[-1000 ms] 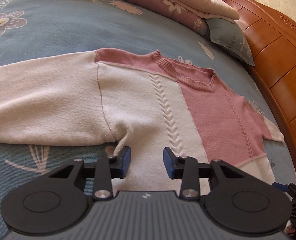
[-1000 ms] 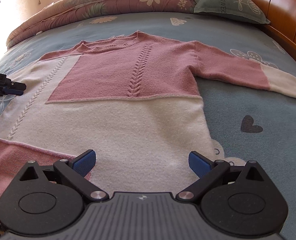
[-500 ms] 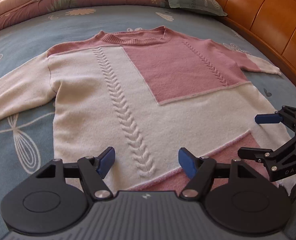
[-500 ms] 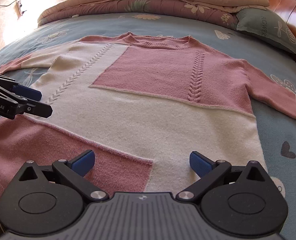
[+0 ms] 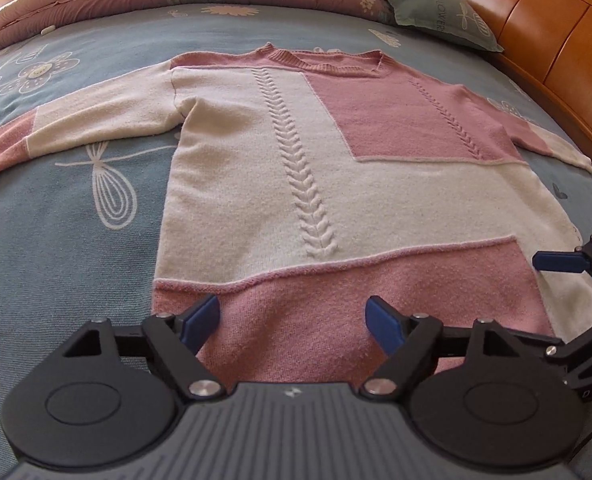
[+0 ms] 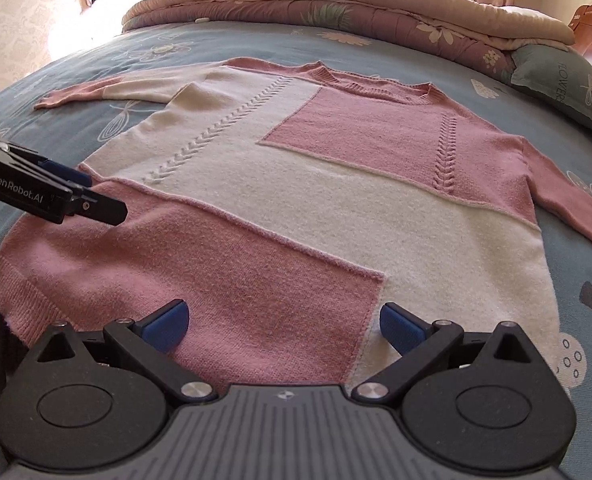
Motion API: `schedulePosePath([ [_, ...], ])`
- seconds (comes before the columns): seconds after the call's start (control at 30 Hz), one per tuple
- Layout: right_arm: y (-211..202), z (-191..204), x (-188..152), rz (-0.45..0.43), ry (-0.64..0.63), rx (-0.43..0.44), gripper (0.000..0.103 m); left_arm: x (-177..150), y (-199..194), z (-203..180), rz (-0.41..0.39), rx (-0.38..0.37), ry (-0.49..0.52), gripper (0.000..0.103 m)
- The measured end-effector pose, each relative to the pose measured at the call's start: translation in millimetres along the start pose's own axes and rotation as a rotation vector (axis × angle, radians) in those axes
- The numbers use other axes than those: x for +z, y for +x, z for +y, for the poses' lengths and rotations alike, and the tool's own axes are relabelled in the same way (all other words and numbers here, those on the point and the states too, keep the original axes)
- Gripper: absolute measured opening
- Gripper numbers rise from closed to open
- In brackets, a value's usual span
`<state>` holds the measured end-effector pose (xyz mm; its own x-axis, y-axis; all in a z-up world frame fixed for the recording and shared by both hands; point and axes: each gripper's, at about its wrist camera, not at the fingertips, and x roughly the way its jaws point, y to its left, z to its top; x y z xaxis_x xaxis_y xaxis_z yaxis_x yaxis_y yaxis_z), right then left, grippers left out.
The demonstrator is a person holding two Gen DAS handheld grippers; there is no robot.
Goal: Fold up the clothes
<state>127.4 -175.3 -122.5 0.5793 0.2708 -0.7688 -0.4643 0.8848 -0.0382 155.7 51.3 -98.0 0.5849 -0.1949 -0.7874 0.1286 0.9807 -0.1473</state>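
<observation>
A pink and cream knitted sweater [image 5: 336, 184] [image 6: 336, 208] lies flat and face up on the bed, both sleeves spread out to the sides. My left gripper [image 5: 293, 318] hovers open over the pink band at the hem, left of centre. My right gripper [image 6: 281, 322] is open above the hem too, over the seam between the pink and cream panels. Each gripper shows in the other's view: the right one [image 5: 576, 280] at the sweater's lower right corner, the left one [image 6: 75, 196] at its lower left. Neither holds anything.
The blue patterned bedsheet [image 5: 55, 220] surrounds the sweater. A folded pink quilt [image 6: 336, 8] and a grey-green pillow [image 6: 564, 84] lie at the head of the bed. A wooden headboard [image 5: 556, 32] runs along the right side.
Both grippers have pulled back from the sweater's body toward its hem, so the whole garment now shows. The left gripper's fingers have spread wider. The sweater has not moved.
</observation>
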Motion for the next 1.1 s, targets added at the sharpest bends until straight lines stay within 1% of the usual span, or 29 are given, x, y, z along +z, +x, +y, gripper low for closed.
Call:
schedulePosePath([
  [0.07,-6,3,-12,-0.020,-0.003,-0.007,0.103,-2,0,1,-0.014,0.000,-0.015,0.082],
  [0.13,-17,-1,-23,0.000,0.014,0.011,0.103,-4,-1,5,-0.025,-0.017,-0.023,0.083],
  [0.27,-34,-6,-26,0.041,0.028,0.028,0.103,-2,-5,11,-0.030,-0.045,-0.064,0.083],
  [0.37,-36,6,-4,-0.020,-0.007,0.049,0.103,0,-15,12,-0.040,-0.039,-0.097,0.083],
  [0.43,-28,20,15,-0.057,-0.040,0.085,0.103,-4,-16,15,-0.034,-0.045,-0.117,0.083],
  [0.47,-21,27,22,-0.068,-0.054,0.103,0.103,-6,-16,17,-0.028,-0.048,-0.129,0.083],
  [0.53,-7,41,29,-0.059,-0.073,0.136,0.103,-11,-15,22,-0.018,-0.053,-0.152,0.084],
  [0.6,-3,47,18,-0.039,-0.091,0.144,0.103,-15,-15,26,-0.007,-0.059,-0.175,0.083],
  [0.7,-1,53,1,-0.010,-0.101,0.163,0.103,-20,-16,30,-0.030,-0.092,-0.186,0.086],
  [0.8,-23,36,-15,0.013,-0.043,0.189,0.103,-15,-15,30,-0.021,-0.093,-0.212,0.088],
  [0.87,-39,22,-19,-0.007,0.008,0.179,0.103,-10,-16,25,-0.015,-0.077,-0.223,0.088],
  [0.9,-47,12,-20,-0.035,0.033,0.161,0.103,-7,-17,21,-0.018,-0.073,-0.217,0.088],
  [1.0,-56,-18,-20,-0.087,0.099,0.035,0.103,2,-24,2,-0.046,-0.074,-0.158,0.088],
  [1.07,-51,-42,-25,-0.071,0.176,-0.019,0.103,7,-28,-11,-0.060,-0.081,-0.115,0.088],
  [1.1,-46,-53,-31,-0.043,0.219,-0.041,0.103,10,-30,-17,-0.065,-0.087,-0.098,0.088],
])
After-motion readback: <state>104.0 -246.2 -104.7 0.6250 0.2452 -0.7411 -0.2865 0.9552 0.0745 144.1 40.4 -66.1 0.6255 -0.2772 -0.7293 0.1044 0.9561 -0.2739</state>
